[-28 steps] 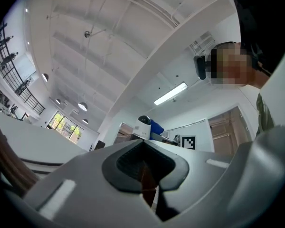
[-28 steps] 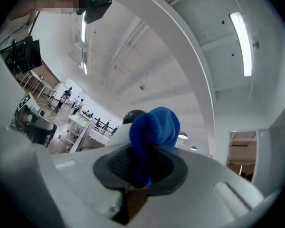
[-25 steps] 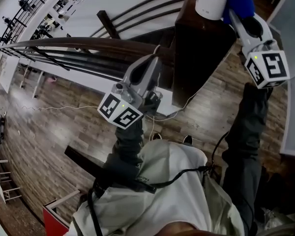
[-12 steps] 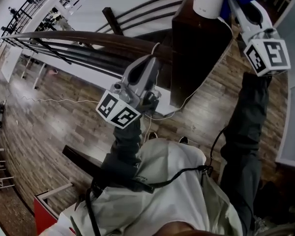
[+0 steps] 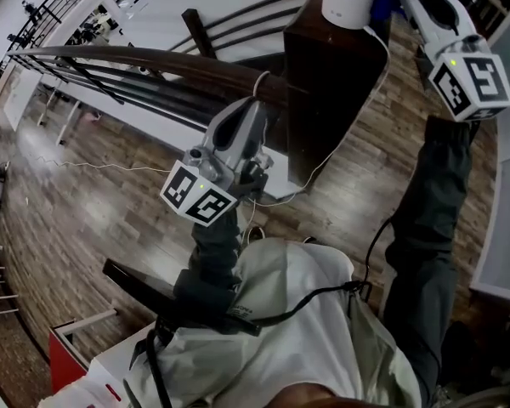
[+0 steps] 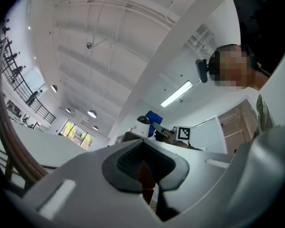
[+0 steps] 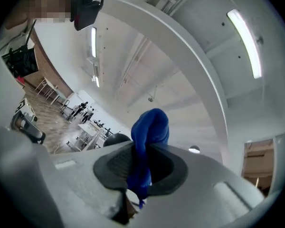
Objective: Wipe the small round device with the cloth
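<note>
- The right gripper (image 7: 140, 163) has its jaws pressed together on a fold of the blue cloth (image 7: 151, 127). The cloth bunches up past the jaw tips and a short tail hangs below them.
- The cloth looks soft and limp. It will likely drape and slide, so the bunch ahead of the tips should do the rubbing, not the hard jaws.
- Just beyond those tips and a little to their left sits the small round device (image 7: 115, 139), seen here as a dark dome.
- In the head view, the device (image 5: 348, 2) is a white drum with a black top on a dark wooden stand (image 5: 331, 75).
- It looks light, smooth and easy to tip, so gentle strokes across the cap seem safer than side pushes.
- The left gripper (image 6: 145, 163) is closed with nothing in it. It is well apart from the device, which lies far ahead of its jaws.
- It could steady the device by its white wall.
</note>
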`<state>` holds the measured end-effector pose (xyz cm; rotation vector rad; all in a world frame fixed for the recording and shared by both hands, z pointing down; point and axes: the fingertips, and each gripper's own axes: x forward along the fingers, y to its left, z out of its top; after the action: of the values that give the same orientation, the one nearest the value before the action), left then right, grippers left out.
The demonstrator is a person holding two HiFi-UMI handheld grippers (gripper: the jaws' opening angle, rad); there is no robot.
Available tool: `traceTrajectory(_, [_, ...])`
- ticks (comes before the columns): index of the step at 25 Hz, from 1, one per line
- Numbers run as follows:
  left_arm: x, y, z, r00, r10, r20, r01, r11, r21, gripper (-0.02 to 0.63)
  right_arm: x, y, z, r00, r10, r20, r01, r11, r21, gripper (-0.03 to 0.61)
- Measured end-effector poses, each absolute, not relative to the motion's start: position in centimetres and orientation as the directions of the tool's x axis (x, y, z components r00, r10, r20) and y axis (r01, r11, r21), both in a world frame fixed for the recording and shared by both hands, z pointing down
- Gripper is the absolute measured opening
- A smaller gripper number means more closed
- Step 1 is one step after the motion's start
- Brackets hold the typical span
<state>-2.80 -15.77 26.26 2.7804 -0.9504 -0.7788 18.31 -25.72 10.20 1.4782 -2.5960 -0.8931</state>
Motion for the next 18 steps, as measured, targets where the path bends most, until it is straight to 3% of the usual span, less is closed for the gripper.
traceTrajectory(4, [-3.2,-15.5,26.4,0.654,-0.620,-0.434,-0.573,-0.780,0.251,0.003,15.6,-24.3,8.6,-0.569,-0.788,-0.236,-0.671,0.279,0.686,0.054])
traceTrajectory(8, [-3.4,-15.4,26.4,0.646,-0.630,-0.432,-0.585,-0.771,0.250,0.003,12.5,-22.9,11.2,-0.547,-0.828,-0.125,-0.455,0.169,0.874,0.054])
traceTrajectory(14, [-3.7,-15.8,27.1,0.652,-0.632,-0.419,-0.581,-0.771,0.260,0.003,10.5,-21.7,17.1,-0.553,-0.833,0.013,-0.344,0.242,0.907,0.054])
traceTrajectory(18, [-3.5,-16.0,27.4,0.667,-0.619,-0.414,-0.563,-0.783,0.264,0.004,11.1,-20.7,12.1,-0.538,-0.827,-0.164,-0.424,0.098,0.900,0.054])
